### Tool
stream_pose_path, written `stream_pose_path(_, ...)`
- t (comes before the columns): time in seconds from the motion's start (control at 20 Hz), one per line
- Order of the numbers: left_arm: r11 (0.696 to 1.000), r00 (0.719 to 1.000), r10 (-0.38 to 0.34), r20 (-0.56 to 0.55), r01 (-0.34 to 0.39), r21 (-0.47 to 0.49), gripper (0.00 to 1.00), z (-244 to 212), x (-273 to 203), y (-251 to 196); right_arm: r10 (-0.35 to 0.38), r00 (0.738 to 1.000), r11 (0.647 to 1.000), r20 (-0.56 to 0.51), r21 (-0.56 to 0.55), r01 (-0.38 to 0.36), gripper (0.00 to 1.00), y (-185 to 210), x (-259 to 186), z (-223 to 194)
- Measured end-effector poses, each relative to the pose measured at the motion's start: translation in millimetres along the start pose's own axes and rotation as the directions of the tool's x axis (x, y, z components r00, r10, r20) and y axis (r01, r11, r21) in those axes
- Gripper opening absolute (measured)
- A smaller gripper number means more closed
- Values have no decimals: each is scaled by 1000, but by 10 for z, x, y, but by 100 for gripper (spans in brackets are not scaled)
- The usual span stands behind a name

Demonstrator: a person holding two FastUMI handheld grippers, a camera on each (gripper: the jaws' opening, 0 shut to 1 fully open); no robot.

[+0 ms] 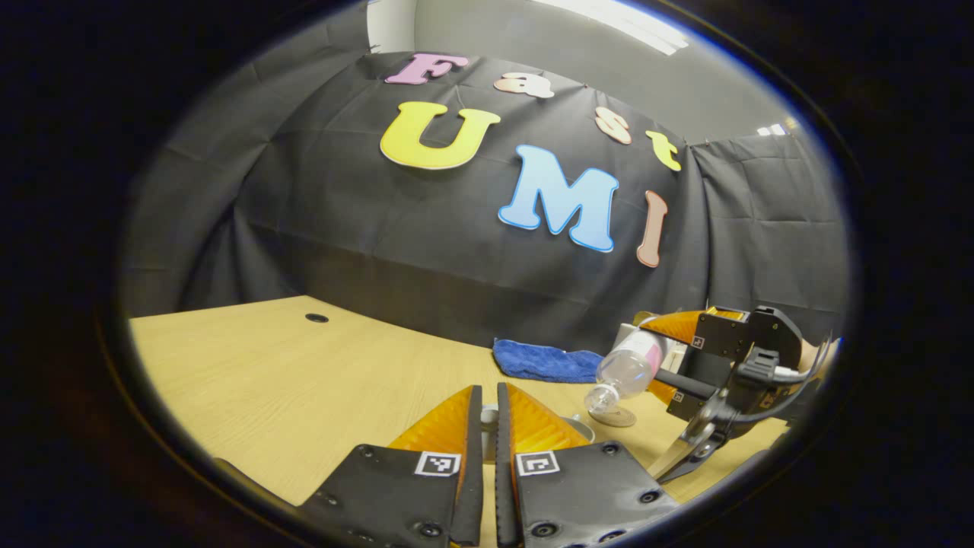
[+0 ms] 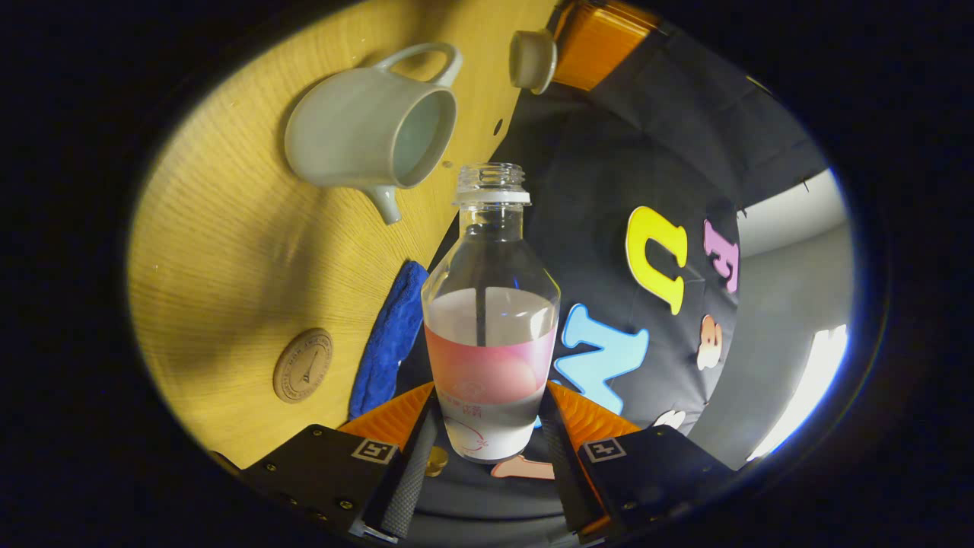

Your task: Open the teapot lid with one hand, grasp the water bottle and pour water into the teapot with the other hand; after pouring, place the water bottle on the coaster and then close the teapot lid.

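Note:
The pale teapot (image 2: 365, 125) stands open on the wooden table (image 2: 228, 251); its rim (image 1: 582, 428) peeks out behind my left fingers. My left gripper (image 1: 488, 392) is shut on the lid's knob (image 1: 488, 417). In the right gripper view the lid (image 2: 531, 59) hangs beside the pot in that left gripper (image 2: 593, 38). My right gripper (image 2: 489, 396) is shut on the uncapped water bottle (image 2: 491, 342), about half full. In the left gripper view the bottle (image 1: 631, 365) tilts neck-down towards the pot in the right gripper (image 1: 666, 358). No stream of water shows. A round coaster (image 2: 303, 365) lies under the bottle's neck (image 1: 612, 416).
A folded blue cloth (image 1: 544, 361) lies by the black back wall, behind the coaster and beside it (image 2: 388, 342). A small dark hole (image 1: 316, 317) marks the table far left. Bare wood stretches left of my left gripper.

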State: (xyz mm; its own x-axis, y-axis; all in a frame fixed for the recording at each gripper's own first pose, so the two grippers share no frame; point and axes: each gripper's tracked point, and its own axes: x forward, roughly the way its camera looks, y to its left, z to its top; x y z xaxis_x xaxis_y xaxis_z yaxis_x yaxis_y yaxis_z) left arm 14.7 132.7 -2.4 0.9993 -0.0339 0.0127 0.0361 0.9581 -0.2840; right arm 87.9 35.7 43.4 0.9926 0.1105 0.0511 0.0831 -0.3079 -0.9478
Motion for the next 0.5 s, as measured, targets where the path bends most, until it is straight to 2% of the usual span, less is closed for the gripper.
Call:
stream_pose_path(0.1,1000,1000,2,1,-2,1,13,-2,2,4,57,998,992,0,114,-57,73,84,3,0)
stream_pose_path(0.2,1000,1000,0,1,0,0,13,1,-6,-2,129,992,964,-4,236,-124,73,219,-18,-26)
stream_pose_path(0.35,1000,1000,-4,0,4,3,13,-6,1,-19,219,976,892,5,404,-202,74,348,-27,-47)
stream_pose_path(0.5,1000,1000,-5,0,5,12,13,-1,2,-29,281,960,803,9,546,-241,74,484,-26,-86)
